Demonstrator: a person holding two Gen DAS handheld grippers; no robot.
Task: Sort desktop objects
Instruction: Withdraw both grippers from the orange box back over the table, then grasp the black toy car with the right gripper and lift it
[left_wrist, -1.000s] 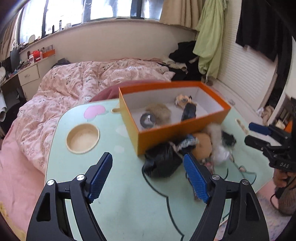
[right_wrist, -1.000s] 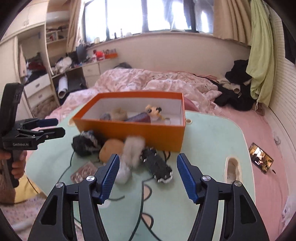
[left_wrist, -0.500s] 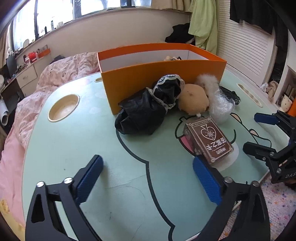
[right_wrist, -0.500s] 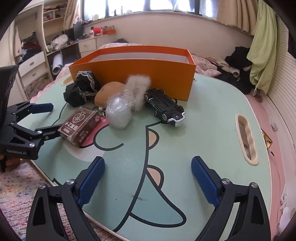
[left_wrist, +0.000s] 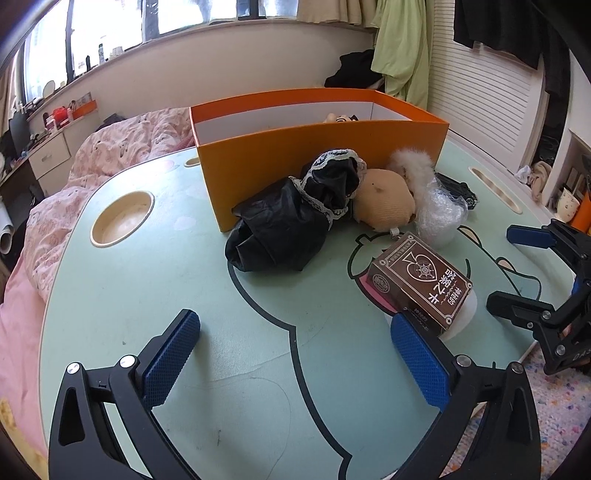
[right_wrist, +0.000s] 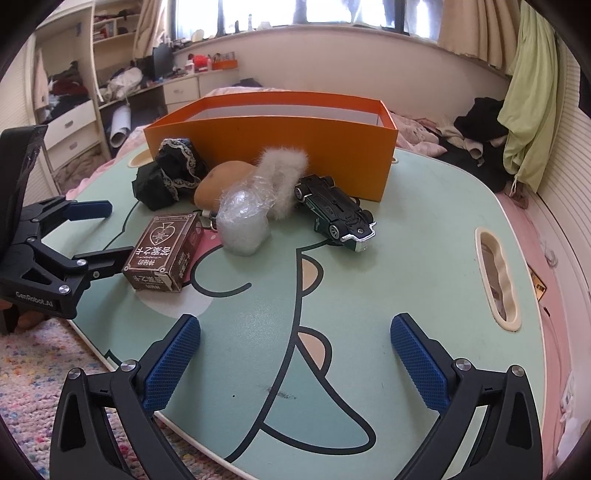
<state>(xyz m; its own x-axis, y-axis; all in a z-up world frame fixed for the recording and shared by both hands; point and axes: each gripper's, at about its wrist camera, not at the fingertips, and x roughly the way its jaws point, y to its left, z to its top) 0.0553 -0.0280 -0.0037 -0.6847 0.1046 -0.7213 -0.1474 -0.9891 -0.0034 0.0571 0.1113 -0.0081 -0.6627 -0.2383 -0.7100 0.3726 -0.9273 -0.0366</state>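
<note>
Both the left gripper (left_wrist: 295, 354) and right gripper (right_wrist: 295, 358) are wide and hold nothing. The card box (left_wrist: 421, 282) sits by the left one, near the table (left_wrist: 184, 288) edge. A bump could knock it off.

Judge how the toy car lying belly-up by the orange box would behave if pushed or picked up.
The toy car lies upside down with its wheels in the air, so a push would probably slide it, not roll it. It looks rigid, likely metal or hard plastic, so it should hold shape in a claw. Its glossy, narrow body may slip or twist unless gripped across the sides.
</note>
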